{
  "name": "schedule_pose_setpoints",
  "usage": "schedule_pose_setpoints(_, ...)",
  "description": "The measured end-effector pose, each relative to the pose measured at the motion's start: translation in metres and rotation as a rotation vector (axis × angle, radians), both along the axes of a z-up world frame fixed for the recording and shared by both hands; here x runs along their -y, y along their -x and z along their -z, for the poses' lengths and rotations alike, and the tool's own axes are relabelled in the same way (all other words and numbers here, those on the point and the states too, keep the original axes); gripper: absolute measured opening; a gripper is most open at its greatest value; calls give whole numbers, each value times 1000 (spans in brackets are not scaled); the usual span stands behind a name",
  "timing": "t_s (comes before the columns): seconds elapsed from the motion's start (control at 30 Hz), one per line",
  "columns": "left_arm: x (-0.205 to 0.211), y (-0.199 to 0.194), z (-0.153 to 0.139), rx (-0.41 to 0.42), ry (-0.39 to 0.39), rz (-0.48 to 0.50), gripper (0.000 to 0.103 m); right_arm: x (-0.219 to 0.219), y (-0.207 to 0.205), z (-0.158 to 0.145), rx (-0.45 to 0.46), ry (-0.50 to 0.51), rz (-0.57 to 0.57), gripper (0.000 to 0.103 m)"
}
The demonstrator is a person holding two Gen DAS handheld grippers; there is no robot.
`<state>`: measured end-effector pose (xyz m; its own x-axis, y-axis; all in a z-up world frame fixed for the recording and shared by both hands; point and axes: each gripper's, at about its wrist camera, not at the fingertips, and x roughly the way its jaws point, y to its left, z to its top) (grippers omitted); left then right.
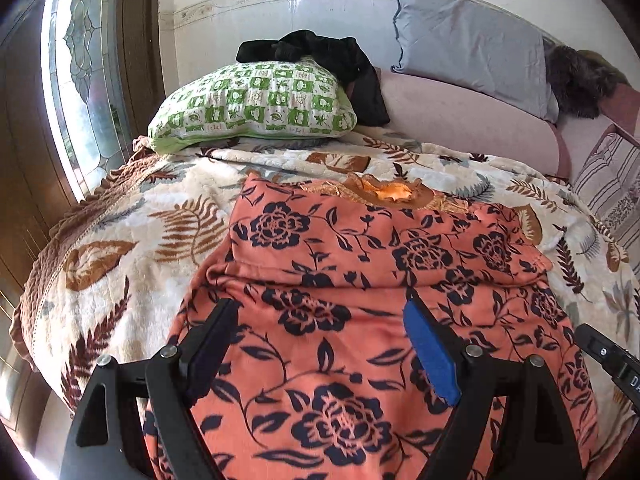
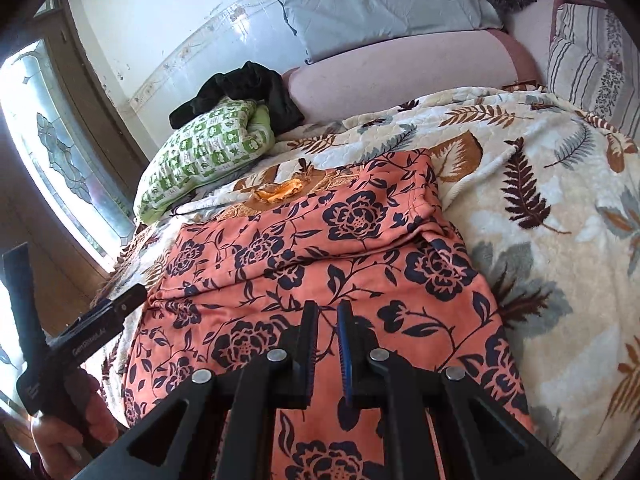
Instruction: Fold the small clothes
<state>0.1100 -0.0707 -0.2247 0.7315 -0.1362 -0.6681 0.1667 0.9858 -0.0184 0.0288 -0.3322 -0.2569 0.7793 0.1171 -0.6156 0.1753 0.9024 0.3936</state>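
Observation:
An orange garment with dark navy flowers (image 1: 360,264) lies flat on the bed, partly folded, with an orange lace neckline (image 1: 394,194) at its far end. It also shows in the right wrist view (image 2: 328,248). My left gripper (image 1: 320,312) is open and empty, its jaws wide apart above the garment's near half. My right gripper (image 2: 328,316) hovers above the garment's near part, its jaws close together with a narrow gap and nothing between them. The left gripper also shows in the right wrist view (image 2: 80,340), held in a hand at the left.
A cream blanket with brown leaf print (image 1: 120,240) covers the bed. A green checked pillow (image 1: 256,100) with a black cloth (image 1: 320,56) on it lies at the far side. A grey pillow (image 1: 472,44), a pink bolster (image 1: 460,120) and a striped cushion (image 2: 592,52) line the wall.

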Motion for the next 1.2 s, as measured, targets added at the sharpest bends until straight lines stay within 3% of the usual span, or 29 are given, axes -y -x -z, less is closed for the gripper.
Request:
schedule_pose_setpoints(0.43,-3,55,-32,78,-71,-1,85,-27,23,-9,69,-27,-90,12)
schedule_pose_setpoints(0.7,7,73,-50,121,-97,12,85,-38,35,-24,136,25,-123,12)
schedule_pose_setpoints(1.2,33,90,-58,125,-86,89,85,-25,47,-35,193,35,-82,12)
